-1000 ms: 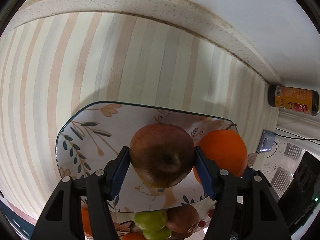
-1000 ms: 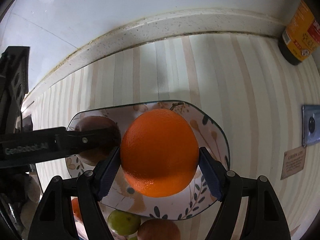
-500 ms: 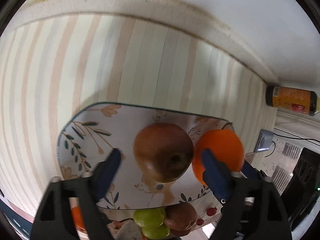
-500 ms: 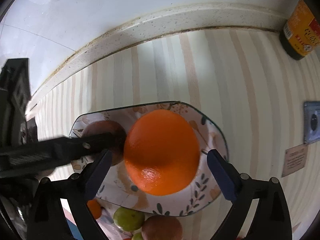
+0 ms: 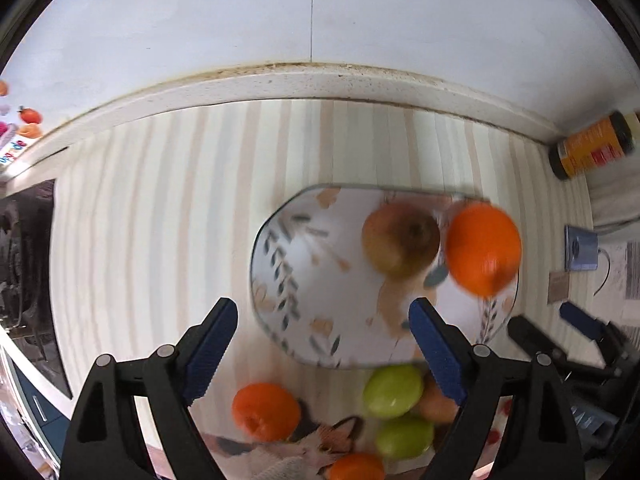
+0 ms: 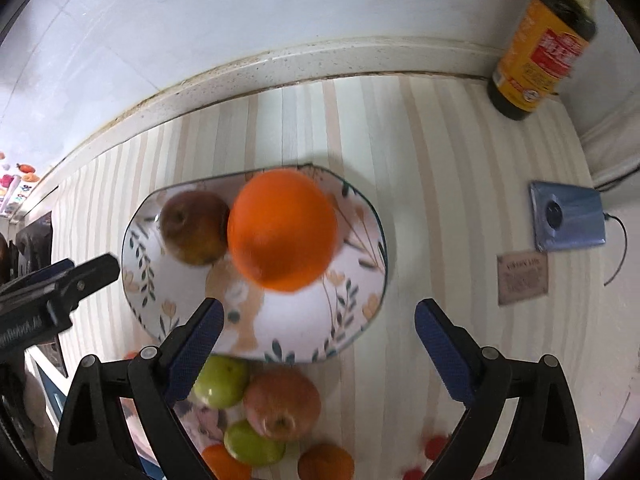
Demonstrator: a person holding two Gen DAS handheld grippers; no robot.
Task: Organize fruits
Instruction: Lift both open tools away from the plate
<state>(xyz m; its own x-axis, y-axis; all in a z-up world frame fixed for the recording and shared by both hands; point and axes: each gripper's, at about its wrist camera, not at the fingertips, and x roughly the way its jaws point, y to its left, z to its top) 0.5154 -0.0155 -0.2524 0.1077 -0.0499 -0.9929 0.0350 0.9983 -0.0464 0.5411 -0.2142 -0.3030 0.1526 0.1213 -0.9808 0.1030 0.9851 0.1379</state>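
Observation:
A flowered plate (image 5: 316, 280) lies on the striped counter with a brownish apple (image 5: 400, 240) and a big orange (image 5: 482, 250) side by side on it. My left gripper (image 5: 322, 312) hangs open above the plate's near left edge, with nothing between its fingers. In the right wrist view the same plate (image 6: 292, 320), orange (image 6: 284, 232) and apple (image 6: 194, 228) lie beyond my right gripper (image 6: 318, 312). It is open wide and above the plate's near edge, clear of the orange.
Loose fruit lies in front of the plate: green ones (image 6: 220, 380), a red apple (image 6: 282, 404), oranges (image 5: 266, 410). A sauce bottle (image 6: 540, 40) stands at the back right by the wall. A blue phone (image 6: 568, 216) and a card (image 6: 522, 278) lie to the right.
Both grippers opened, leaving the apple and the orange on the plate. Both then rose and drew back towards the near edge, the left one also shifting left.

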